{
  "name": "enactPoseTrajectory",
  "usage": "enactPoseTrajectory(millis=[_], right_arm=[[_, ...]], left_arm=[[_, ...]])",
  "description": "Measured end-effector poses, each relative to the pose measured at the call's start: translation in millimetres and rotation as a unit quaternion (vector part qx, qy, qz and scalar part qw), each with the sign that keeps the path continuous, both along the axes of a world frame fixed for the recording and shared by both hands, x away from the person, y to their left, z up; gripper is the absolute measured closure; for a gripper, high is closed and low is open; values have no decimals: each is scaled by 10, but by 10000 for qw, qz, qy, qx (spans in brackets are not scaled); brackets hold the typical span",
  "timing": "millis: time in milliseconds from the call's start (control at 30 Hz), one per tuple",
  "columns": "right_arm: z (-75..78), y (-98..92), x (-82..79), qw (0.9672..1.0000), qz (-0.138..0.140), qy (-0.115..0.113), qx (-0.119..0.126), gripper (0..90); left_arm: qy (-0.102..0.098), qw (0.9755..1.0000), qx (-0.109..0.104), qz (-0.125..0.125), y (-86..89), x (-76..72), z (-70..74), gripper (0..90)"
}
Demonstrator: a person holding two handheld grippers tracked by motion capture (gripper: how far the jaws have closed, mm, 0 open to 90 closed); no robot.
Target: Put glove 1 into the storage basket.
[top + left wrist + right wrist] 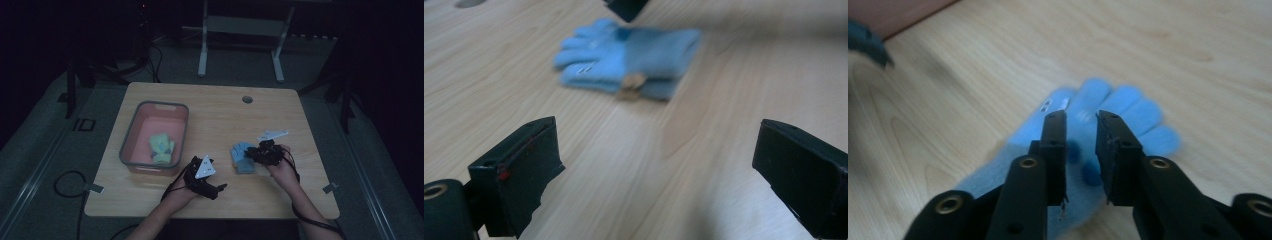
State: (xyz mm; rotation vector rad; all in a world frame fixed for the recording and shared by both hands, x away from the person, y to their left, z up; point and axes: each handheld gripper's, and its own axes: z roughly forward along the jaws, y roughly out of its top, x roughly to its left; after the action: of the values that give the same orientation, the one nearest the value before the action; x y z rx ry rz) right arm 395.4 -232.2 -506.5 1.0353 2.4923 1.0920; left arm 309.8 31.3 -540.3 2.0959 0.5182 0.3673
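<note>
Right gripper (1080,150) jaws slightly parted over blue gloves (1088,145), left gripper (654,175) jaws released wide above table (634,165).

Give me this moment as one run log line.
right gripper: fingers slightly apart over blue gloves | left gripper: open, empty | bin: green gloves inside

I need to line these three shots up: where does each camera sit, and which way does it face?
High view: above the person's side, facing forward and down on the wooden table; forearms, left gripper, right gripper show.
Left gripper view: on that gripper, over the table toward the light blue knitted gloves; wide-apart jaws.
Right gripper view: down on the gloves; narrow jaws.
Shared: gloves, table.
</note>
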Motion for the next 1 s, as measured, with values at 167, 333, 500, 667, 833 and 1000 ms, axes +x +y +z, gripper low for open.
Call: enactPoseTrajectory(millis=[167,333,500,667,833,1000], right_arm=[[74,-50,38,9999,-69,-87,18,680],[115,-100,141,9998,-182,-90,76,608],[102,-100,208,9996,-243,-63,101,552],[19,-89,292,9992,-355,130,118,511],[-97,-71,381,9985,-451,295,125,429],[-206,-58,443,9976,-557,411,-21,387]], left_arm=[[-71,10000,29,-62,-76,28,57,53],[-161,9993,147,-311,-239,87,110,59],[-445,9954,359,-767,-496,140,139,122],[-560,9902,591,-1136,-721,237,112,204],[-664,9869,870,-1187,-868,317,55,304],[-741,9826,1278,-1126,-924,382,-29,388]])
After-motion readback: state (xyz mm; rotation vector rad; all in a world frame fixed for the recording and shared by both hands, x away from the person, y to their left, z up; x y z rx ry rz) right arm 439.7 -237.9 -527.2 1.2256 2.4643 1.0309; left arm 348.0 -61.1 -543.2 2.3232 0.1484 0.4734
